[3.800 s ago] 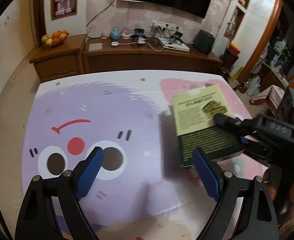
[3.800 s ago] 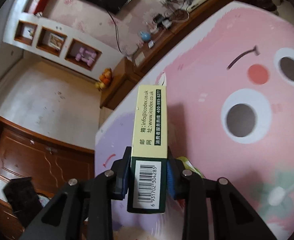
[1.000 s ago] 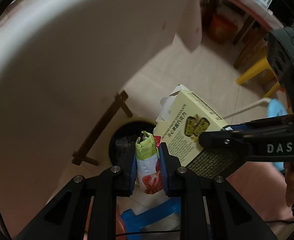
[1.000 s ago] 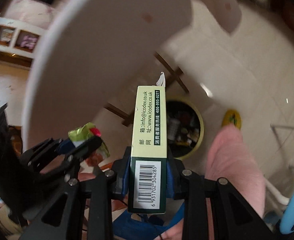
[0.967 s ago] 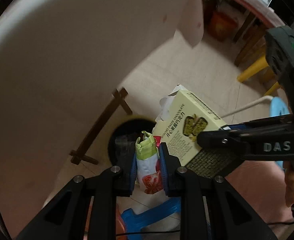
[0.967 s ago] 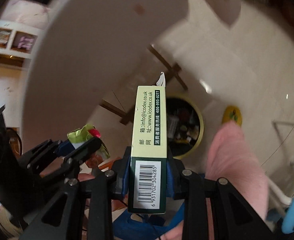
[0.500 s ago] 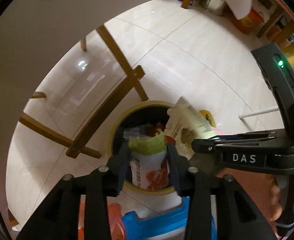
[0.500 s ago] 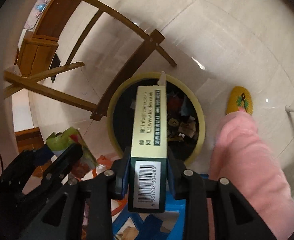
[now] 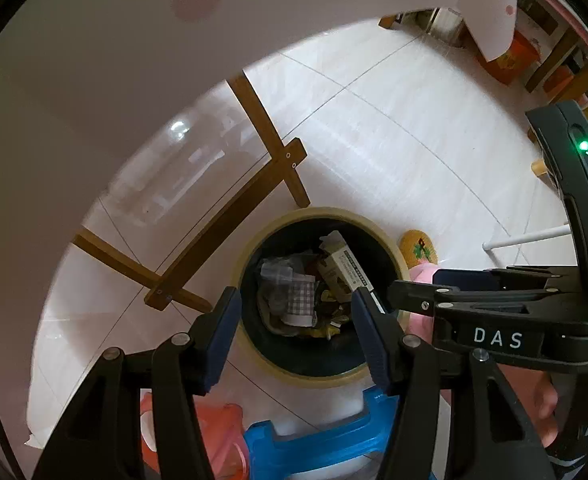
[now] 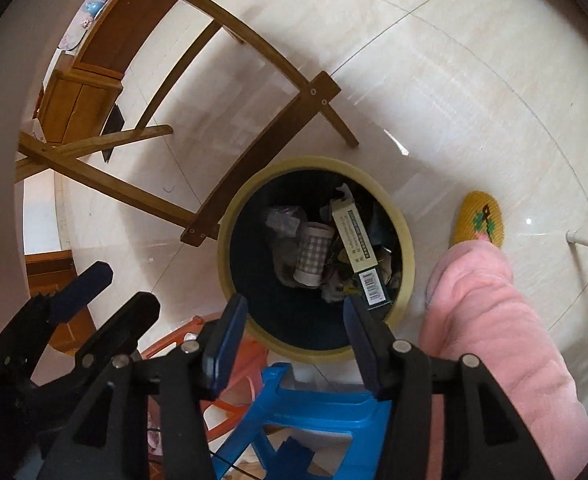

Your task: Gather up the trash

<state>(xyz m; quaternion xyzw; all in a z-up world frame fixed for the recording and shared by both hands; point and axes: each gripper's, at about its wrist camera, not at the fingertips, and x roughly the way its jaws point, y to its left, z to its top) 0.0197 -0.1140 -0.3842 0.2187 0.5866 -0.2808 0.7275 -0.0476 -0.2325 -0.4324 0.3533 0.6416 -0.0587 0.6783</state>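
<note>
- Right at the bottom of the left wrist view: left gripper [image 9: 296,312], blue fingers [image 9: 223,320] apart, just been opening, nothing between them.
- Same in the right wrist view: right gripper [image 10: 294,322], blue fingers [image 10: 229,330] apart, also just been opening, nothing held.
- Both pointing down over the bin, side by side.
- Under the grippers, low in both frames: a blue plastic stool [image 10: 314,412] and an orange one [image 10: 233,364] beside it.
- Lower right of the right wrist view: a pink sleeve or leg [image 10: 494,320] of the person, close to the bin.
- A bit further down, middle of both frames: the round trash bin [image 10: 229,220] with a yellow rim, standing on the floor.
- Inside the bin: the green and cream box [image 10: 356,240] lying on top of the other trash, barcode end toward the bottom of the frame.
- Next to the box, to its left: a checked paper cup [image 10: 314,252] and crumpled wrappers.
- Small snack packet: cannot pick out for sure among the trash.
- So, by the look of it: this drop done, box in the bin, both grippers free.
- Further out: pale tiled floor [image 10: 454,80], wooden desk legs [image 10: 261,136] crossing at the upper left, a yellow slipper [image 10: 480,218] at the right.
- Top of the left wrist view: underside of the desk cloth [image 9: 113,60].
- Desk top not in sight, so no way to tell if more trash is waiting up there.
- Likely next: lifting both grippers back up to look for more.
</note>
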